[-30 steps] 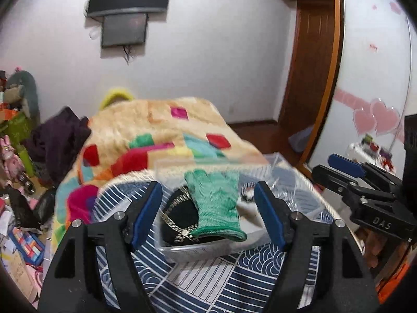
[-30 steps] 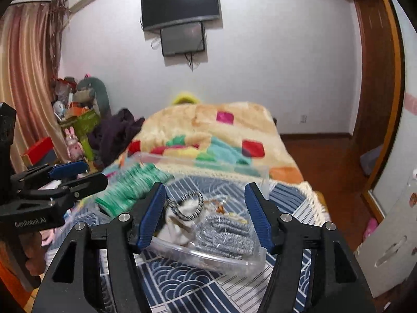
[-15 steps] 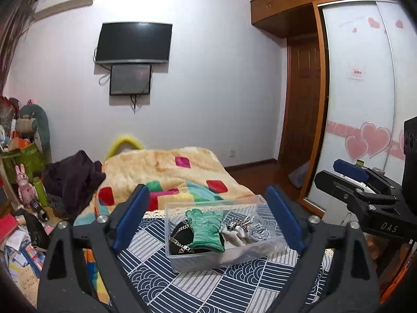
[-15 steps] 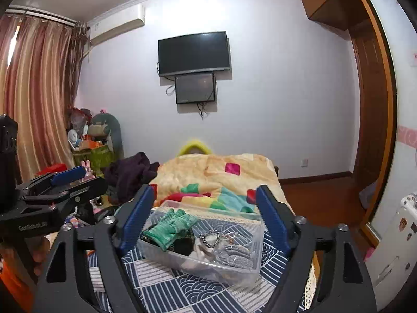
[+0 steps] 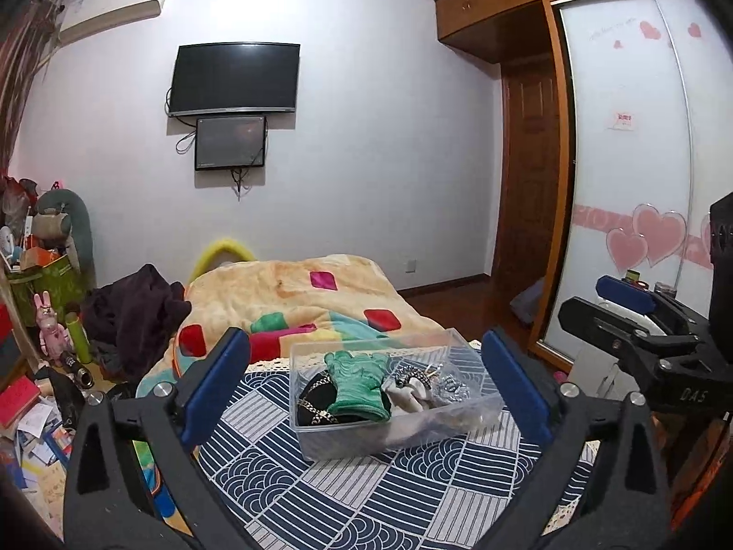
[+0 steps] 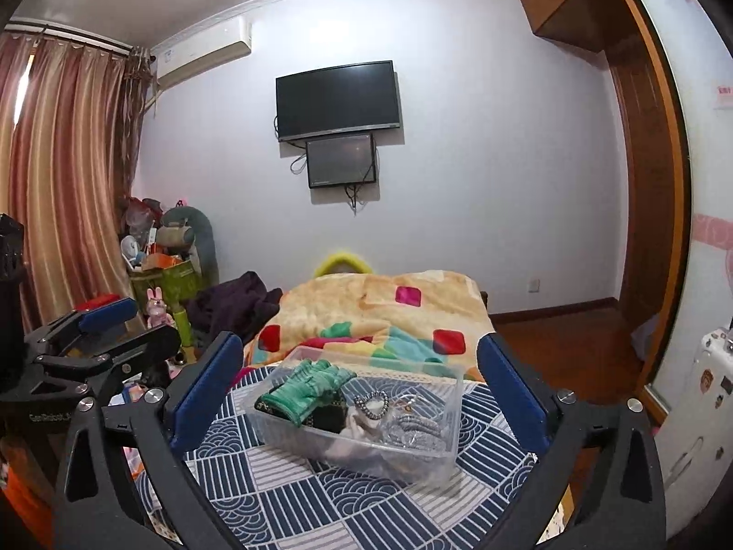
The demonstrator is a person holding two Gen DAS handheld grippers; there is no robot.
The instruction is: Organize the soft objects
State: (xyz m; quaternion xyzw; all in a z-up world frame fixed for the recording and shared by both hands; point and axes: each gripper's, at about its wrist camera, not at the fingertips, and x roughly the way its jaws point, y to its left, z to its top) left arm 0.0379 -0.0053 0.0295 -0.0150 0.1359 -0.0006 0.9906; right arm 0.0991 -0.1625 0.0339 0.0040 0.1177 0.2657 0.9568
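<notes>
Both grippers are raised above the bed, neither holding anything. Left gripper (image 5: 366, 385): jaws spread wide, nothing between the pads; the clear plastic bin (image 5: 458, 421) sits ahead of and below the fingertips, framed in the gap. Right gripper (image 6: 359, 389): jaws equally wide, empty; from here the same bin lies ahead and slightly right of centre. Bin rests on a blue patterned cloth (image 5: 320, 495). Inside, a green knit glove (image 5: 355, 382) is draped on top over a black item with a chain (image 5: 316, 405); toward the right gripper's side lie pale fabric and a silvery piece, not clearly identifiable. Judgement: contents appear already gathered, so the step is likely checking or finishing. If regrasping, descend straight over the glove, pinch the cuff only, avoid snagging the chain, and steady the light bin with the other gripper.
</notes>
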